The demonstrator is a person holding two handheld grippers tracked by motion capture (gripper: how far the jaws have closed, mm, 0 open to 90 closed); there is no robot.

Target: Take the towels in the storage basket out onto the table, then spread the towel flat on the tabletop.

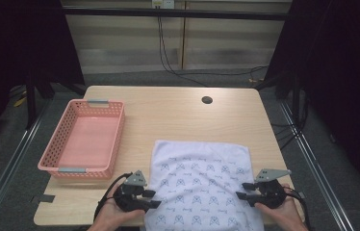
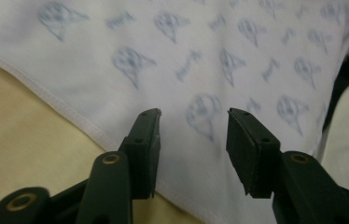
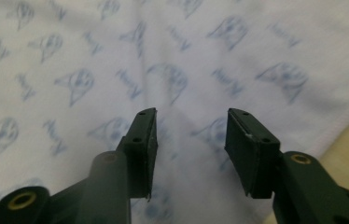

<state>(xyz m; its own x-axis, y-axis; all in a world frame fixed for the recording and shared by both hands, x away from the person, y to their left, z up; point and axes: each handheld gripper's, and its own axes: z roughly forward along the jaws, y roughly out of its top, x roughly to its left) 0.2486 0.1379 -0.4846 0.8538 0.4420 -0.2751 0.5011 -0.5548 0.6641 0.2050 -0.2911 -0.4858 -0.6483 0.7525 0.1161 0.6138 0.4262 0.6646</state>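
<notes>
Spreading beneath both grippers, the pale wooden counter [image 1: 183, 120] is carrying everything in view, its far half lying bare well beyond the grippers, with a small dark round hole [image 1: 207, 100] sitting far ahead of the right gripper. Lying flat between the two grippers and stretching away ahead of them is the white cloth [image 1: 199, 185], printed all over with pale blue figures and short words; its near part is reaching back between the person's hands toward the near counter edge. Sitting ahead of the left gripper and off to its outer side, apart from the cloth, is the pink perforated basket [image 1: 62, 126], standing upright with grey handles at its near and far ends. The left gripper [image 1: 151, 198] is hovering at the cloth's left edge, held in the person's left hand [image 1: 113, 216], its jaws pointing inward over the fabric; in the left gripper view the two black jaws are standing apart with nothing between them, the hemmed cloth edge [image 2: 70, 114] running slantwise just below and to the side of them, with bare counter showing past that hem. The right gripper [image 1: 242, 190] is hovering at the cloth's right edge, held in the person's right hand [image 1: 281, 214], jaws pointing inward toward the left gripper; in the right gripper view its jaws are likewise gaping wide, released, with printed cloth [image 3: 172, 84] lying under and ahead of them.
</notes>
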